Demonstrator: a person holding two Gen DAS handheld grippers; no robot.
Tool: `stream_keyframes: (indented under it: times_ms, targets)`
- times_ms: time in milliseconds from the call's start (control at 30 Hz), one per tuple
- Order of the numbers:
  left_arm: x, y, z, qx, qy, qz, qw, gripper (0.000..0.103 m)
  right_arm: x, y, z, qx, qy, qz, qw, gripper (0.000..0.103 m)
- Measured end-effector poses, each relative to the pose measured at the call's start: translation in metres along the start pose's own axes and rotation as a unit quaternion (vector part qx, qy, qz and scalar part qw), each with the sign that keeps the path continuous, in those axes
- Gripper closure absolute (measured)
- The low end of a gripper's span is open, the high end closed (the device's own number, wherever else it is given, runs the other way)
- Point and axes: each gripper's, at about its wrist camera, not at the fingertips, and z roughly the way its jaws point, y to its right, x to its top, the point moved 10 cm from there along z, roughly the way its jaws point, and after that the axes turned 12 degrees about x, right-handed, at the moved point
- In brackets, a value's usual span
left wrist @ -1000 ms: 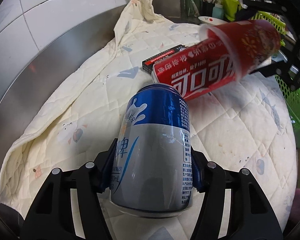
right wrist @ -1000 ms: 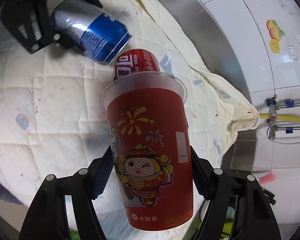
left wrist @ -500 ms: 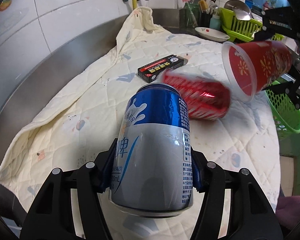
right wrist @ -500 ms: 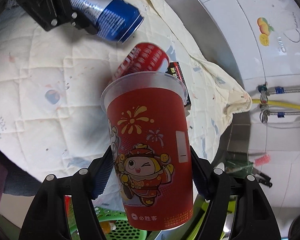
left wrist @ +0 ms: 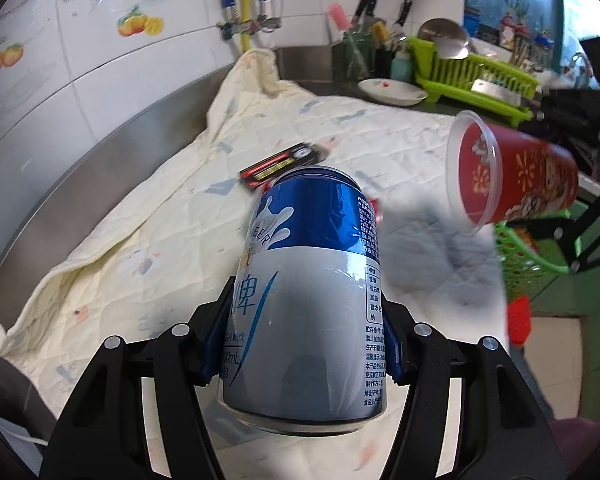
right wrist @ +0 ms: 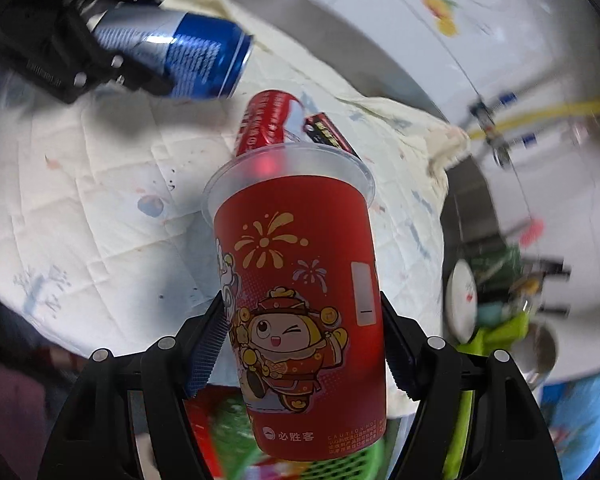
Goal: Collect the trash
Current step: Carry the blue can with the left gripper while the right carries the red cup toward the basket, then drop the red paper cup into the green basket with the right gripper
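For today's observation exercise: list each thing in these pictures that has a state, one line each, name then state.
Blue can: held in the left gripper, jaws shut on it, off the cloth.
Red cup: held in the right gripper, empty.
Red can: lying on its side on the cloth.
Black box: lying flat on the cloth.
Green basket: holds something red.

Quilted cloth (left wrist: 148,248), dish rack (left wrist: 476,76)
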Motion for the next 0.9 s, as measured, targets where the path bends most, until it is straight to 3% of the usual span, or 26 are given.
stream_keyframes:
  times_ms: [200, 367, 533, 700, 900]
  targets:
    - [0.016, 0.046, -0.009, -0.031, 0.016, 0.021, 0.9992, 0.043, -0.040, 0.010, -0.019, -0.009, 0.049, 0.125, 0.991, 0.035]
    - [0.031, 0.095, -0.016, -0.070, 0.032, 0.040, 0.9963, 0.043, -0.088, 0.033, -0.037, -0.022, 0.076, 0.230, 0.970, 0.035]
    - [0.045, 0.147, -0.017, -0.109, 0.040, 0.058, 0.9915, 0.043, -0.145, 0.058, -0.047, -0.050, 0.070, 0.306, 0.948, 0.035]
    - [0.054, 0.187, -0.017, -0.132, 0.039, 0.070, 0.9880, 0.043, -0.212, 0.073, -0.035, -0.060, 0.057, 0.394, 0.915, 0.035]
    - [0.062, 0.219, -0.017, -0.145, 0.039, 0.082, 0.9853, 0.043, -0.269, 0.081, 0.013, -0.032, 0.053, 0.489, 0.870, 0.035]
